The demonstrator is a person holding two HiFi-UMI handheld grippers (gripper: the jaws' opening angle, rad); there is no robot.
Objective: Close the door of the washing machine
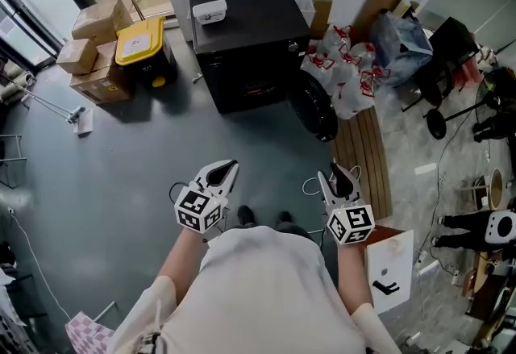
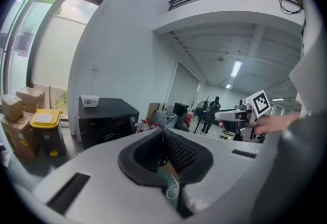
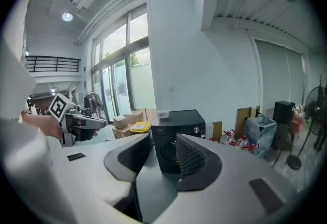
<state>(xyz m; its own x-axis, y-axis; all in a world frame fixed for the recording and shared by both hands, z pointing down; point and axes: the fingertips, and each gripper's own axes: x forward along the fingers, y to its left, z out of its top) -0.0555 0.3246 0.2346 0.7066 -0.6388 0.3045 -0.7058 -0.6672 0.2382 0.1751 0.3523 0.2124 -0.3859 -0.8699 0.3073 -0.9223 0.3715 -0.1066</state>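
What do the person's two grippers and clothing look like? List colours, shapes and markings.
Both the left gripper and the right gripper have pale grey-white shells tapering to a point, with dark ribbed pads inside. Each carries a white cube printed with black square markers. A thin white cord loops at the left one. The person wears a white short-sleeved top.

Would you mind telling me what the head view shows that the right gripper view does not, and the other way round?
Only the head view: the door hanging open, and the person's shoes on the floor. Only the right gripper view: a ceiling lamp, and the jaws of the right gripper standing apart with nothing gripped. Both: the black washing machine, the white box on top, the yellow-lidded bin.
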